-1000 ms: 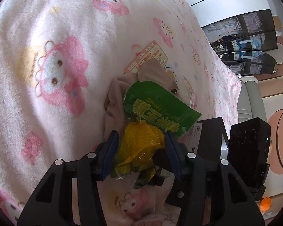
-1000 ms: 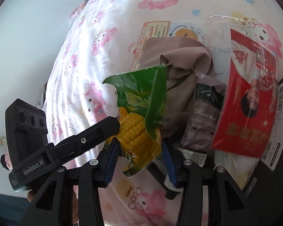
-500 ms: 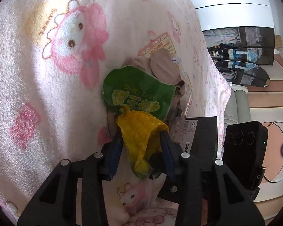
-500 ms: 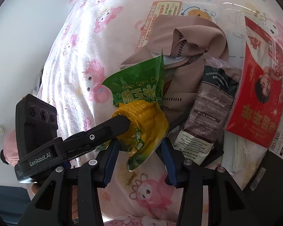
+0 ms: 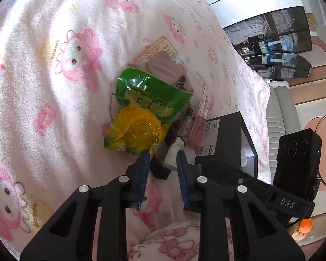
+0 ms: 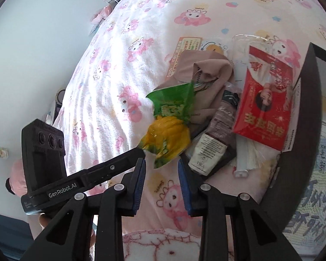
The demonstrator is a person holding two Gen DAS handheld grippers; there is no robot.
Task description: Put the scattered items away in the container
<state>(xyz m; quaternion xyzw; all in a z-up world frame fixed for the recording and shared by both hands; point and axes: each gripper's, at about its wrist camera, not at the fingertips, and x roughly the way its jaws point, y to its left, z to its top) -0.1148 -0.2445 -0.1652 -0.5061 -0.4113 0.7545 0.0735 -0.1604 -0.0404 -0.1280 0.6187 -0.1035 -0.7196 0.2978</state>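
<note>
Both grippers are standing spread with nothing between their fingers: left gripper, right gripper. Just ahead, the green-and-yellow corn packet is lying on the pink blanket, touching the beige cloth, near the black box.

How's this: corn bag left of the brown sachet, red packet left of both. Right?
Not quite. In the right wrist view the red packet lies right of both. The corn bag is left of the brown sachet, as you said.
</note>
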